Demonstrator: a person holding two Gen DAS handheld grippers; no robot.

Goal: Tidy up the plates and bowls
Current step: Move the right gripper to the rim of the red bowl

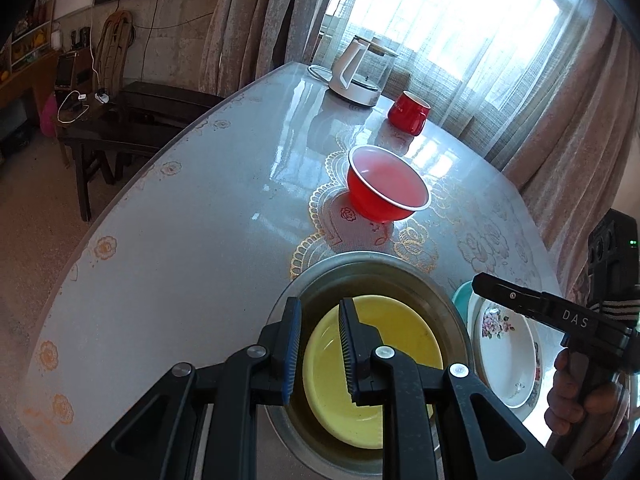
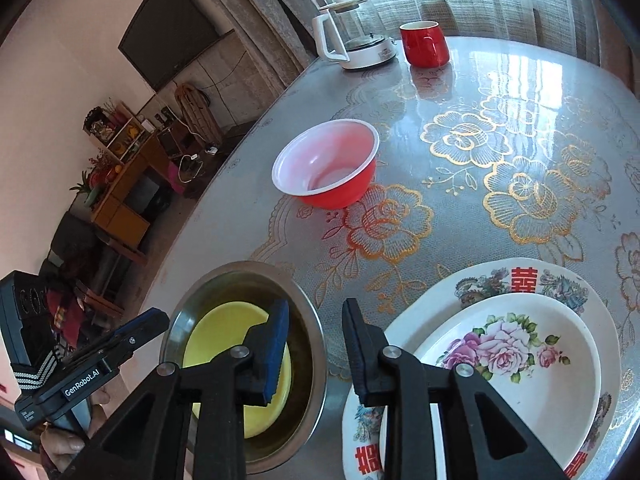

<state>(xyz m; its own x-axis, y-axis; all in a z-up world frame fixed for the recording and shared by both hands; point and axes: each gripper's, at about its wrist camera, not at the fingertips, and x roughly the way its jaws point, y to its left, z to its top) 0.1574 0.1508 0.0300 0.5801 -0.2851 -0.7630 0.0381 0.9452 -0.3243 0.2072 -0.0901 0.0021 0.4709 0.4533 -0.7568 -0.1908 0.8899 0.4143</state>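
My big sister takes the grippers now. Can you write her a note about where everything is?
Left gripper: open, holding nothing, above the yellow bowl.
Right gripper: open, holding nothing, between the metal bowl and the plates.
Done: yellow bowl sits inside the metal bowl; small rose plate lies on the big white plate.
Left: red bowl stands alone further back, probably stack it with the bowls next. Red mug and kettle are at the far edge.

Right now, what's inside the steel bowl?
A yellow bowl sits nested inside the steel bowl, upright and looking empty. The tongs block part of it in both views, so its near edge and anything beneath it can't be seen.
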